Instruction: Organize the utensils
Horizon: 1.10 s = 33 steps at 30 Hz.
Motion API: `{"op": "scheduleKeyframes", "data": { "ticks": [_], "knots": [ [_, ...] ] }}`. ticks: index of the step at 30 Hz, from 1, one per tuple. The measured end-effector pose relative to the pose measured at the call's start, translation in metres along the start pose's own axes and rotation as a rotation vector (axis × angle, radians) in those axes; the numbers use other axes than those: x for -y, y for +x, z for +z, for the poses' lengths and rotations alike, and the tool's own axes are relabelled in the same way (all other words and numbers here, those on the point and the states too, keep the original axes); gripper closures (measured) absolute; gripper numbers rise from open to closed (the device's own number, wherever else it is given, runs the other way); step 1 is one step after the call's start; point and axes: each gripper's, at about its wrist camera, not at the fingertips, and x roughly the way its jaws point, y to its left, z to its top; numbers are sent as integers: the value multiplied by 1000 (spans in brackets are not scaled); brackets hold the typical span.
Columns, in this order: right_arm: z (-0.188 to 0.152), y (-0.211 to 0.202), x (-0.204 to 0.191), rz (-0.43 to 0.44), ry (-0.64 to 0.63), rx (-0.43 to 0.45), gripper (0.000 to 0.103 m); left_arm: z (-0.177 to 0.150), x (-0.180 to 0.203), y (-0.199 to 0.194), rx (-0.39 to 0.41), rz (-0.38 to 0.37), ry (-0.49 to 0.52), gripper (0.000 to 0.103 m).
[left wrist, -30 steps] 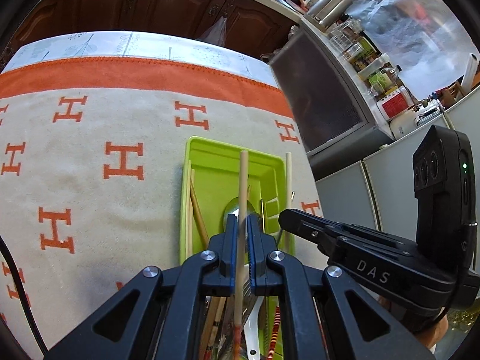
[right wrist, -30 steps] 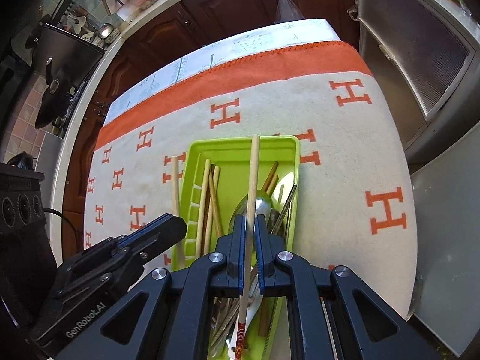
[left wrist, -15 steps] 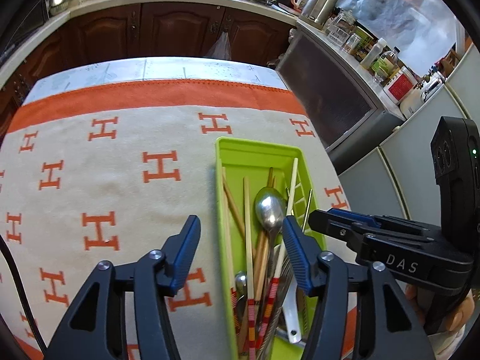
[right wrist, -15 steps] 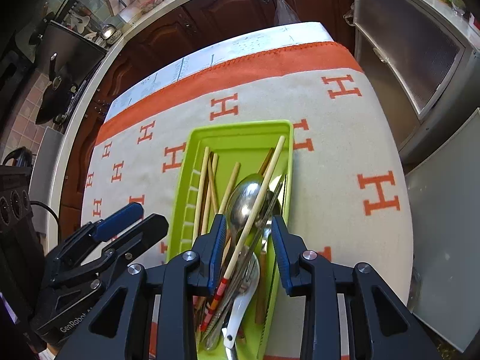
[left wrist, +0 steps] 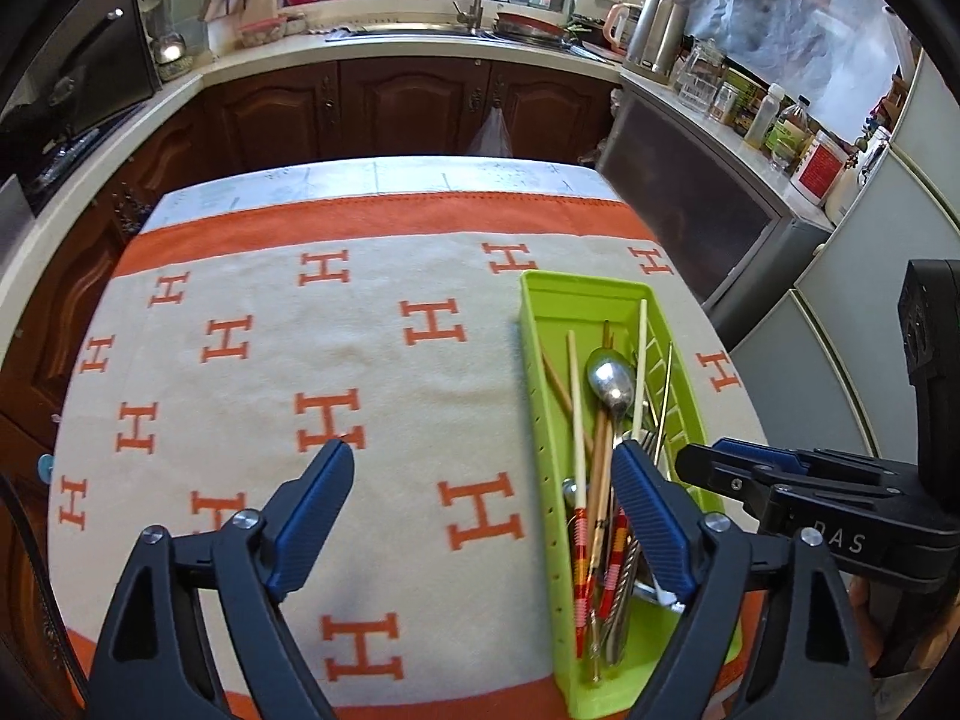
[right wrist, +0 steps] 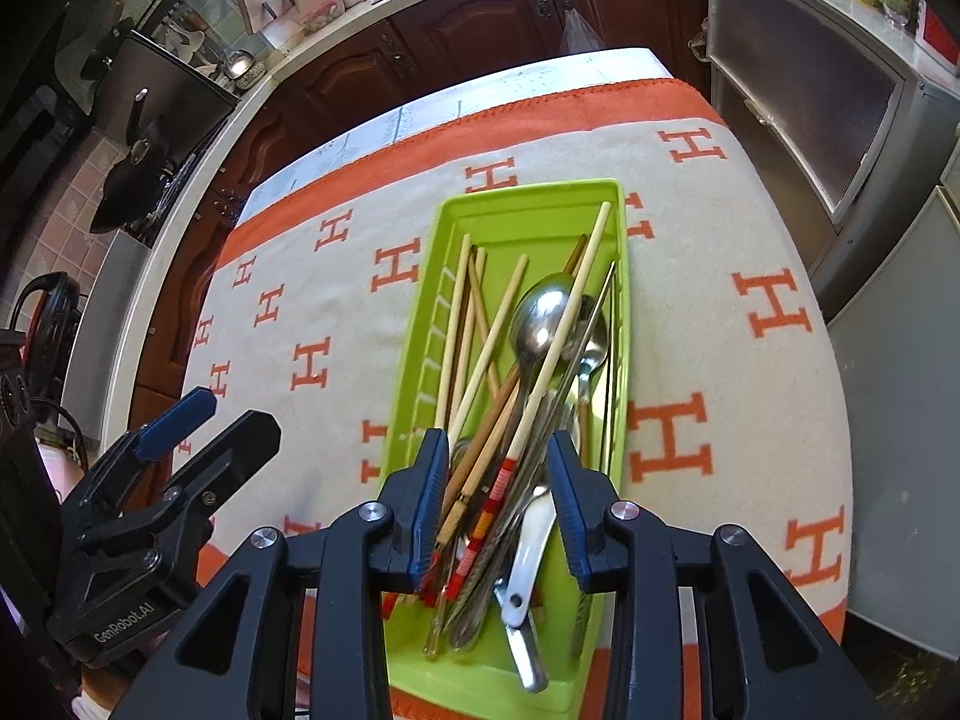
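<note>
Above the near end of the green tray [right wrist: 621,276], the right gripper [right wrist: 498,456] hangs with its jaws parted a moderate way, holding nothing; the handles of the piled utensils show between its blue pads [right wrist: 433,498]. To its left, the left gripper [left wrist: 480,468] is spread wide and empty over the H-patterned cloth [left wrist: 270,360]. Inside the tray lie pale chopsticks [right wrist: 570,324], a metal spoon [right wrist: 540,318], brown wooden sticks and a white ceramic spoon [right wrist: 528,552], all lengthwise and overlapping. Beyond the table stand dark wood cabinets [left wrist: 408,102].
</note>
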Motion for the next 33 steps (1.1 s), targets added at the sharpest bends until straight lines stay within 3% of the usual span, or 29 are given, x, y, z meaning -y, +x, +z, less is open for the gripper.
{"op": "scheduleKeyframes", "data": {
  "ticks": [5, 12, 16, 22, 30, 33],
  "knots": [
    [-28, -12, -11, -7, 4, 22, 60, -19, -5, -20, 27, 53, 14, 3],
    [-62, -29, -18, 7, 22, 53, 53, -46, -16, -39, 34, 143, 7, 2],
    [-84, -44, -27, 10, 7, 104, 52, -57, -25, -52, 9, 160, -27, 2],
    [-110, -70, -43, 12, -29, 185, 42, -69, -29, -76, 24, 219, -49, 1],
    [-138, -99, -61, -19, -70, 267, 29, -82, -28, -108, 98, 262, -65, 1],
    [-142, -103, -64, -22, -71, 272, 28, -84, -28, -113, 114, 272, -71, 1]
  ]
}}
